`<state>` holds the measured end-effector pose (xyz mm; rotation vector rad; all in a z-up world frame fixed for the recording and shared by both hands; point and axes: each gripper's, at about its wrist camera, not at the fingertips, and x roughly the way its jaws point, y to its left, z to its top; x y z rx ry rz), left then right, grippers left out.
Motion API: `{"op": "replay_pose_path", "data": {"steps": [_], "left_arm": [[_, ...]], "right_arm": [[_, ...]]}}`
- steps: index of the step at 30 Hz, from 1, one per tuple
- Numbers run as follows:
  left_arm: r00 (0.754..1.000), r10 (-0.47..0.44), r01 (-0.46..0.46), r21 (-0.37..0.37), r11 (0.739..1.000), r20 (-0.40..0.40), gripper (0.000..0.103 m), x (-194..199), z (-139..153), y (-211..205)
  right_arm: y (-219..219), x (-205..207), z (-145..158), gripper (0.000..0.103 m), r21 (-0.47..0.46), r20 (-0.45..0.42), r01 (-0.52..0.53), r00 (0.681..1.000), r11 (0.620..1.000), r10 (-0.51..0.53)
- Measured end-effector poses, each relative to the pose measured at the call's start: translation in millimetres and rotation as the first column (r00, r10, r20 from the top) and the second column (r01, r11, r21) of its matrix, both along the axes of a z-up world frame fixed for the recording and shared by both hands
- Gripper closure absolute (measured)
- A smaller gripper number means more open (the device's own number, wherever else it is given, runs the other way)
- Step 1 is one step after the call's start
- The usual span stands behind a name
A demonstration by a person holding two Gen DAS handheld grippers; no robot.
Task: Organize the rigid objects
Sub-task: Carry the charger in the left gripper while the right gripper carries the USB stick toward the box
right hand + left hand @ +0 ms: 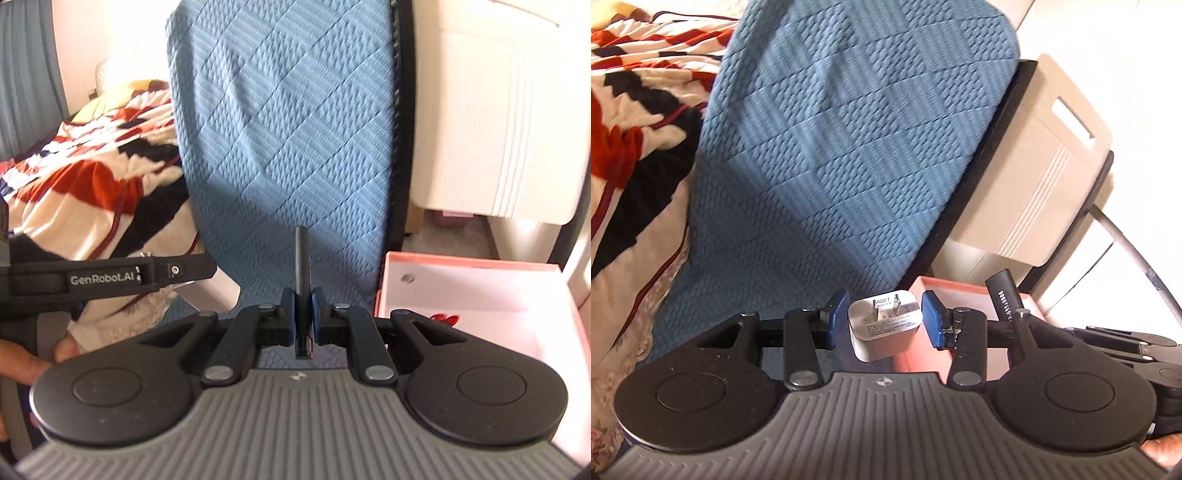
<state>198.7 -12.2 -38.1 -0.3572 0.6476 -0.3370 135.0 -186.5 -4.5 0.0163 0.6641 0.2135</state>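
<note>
in the left wrist view the left gripper (885, 319) clamps a white charger plug (884, 325) above the blue mat's (849, 147) near edge, while in the right wrist view the right gripper (303, 319) pinches a slim black stick (303, 266) beside the pink box (480, 288).

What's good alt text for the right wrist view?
The right gripper clamps a slim black stick upright between its blue pads, above a blue quilted cover. An open pink box sits at right.
</note>
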Motion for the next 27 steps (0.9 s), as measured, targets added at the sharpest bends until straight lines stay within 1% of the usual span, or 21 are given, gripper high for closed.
{"op": "replay_pose_path", "data": {"steps": [3,6,10,12,15,19,21,24,27], "left_arm": [[1.0,-0.021,0.02,0.005,1.0,0.022,0.054,1,13,-16],[0.998,-0.044,0.044,0.005,0.999,0.039,0.054,0,21,-34],[0.996,-0.073,0.073,-0.001,0.997,0.049,0.054,0,24,-63],[0.995,-0.091,0.091,-0.004,0.996,0.046,0.054,-1,23,-77],[0.993,-0.113,0.113,0.0,0.994,0.032,0.054,-3,19,-97],[0.99,-0.144,0.144,0.002,0.99,-0.007,0.054,-3,4,-120],[0.988,-0.152,0.152,0.023,0.988,-0.027,0.054,-3,-6,-132],[0.984,-0.162,0.164,0.026,0.986,-0.073,0.054,-6,-25,-148],[0.979,-0.169,0.175,0.044,0.984,-0.11,0.054,-10,-42,-163]], "right_arm": [[-11,-2,9,0.09,0.009,0.008,0.011,1.0,1.0,-0.011],[-21,-5,17,0.09,-0.012,0.022,0.018,1.0,1.0,-0.017],[-42,-12,24,0.09,-0.03,0.045,0.049,0.998,0.998,-0.048],[-54,-16,23,0.09,-0.033,0.048,0.072,0.996,0.997,-0.071],[-75,-21,13,0.09,-0.025,0.031,0.108,0.994,0.994,-0.107],[-103,-28,-9,0.09,0.0,-0.027,0.139,0.99,0.99,-0.139],[-115,-32,-21,0.09,0.003,-0.054,0.159,0.986,0.987,-0.158],[-131,-37,-40,0.09,0.008,-0.096,0.182,0.979,0.983,-0.18],[-143,-40,-61,0.09,0.01,-0.145,0.2,0.97,0.98,-0.196]]}}
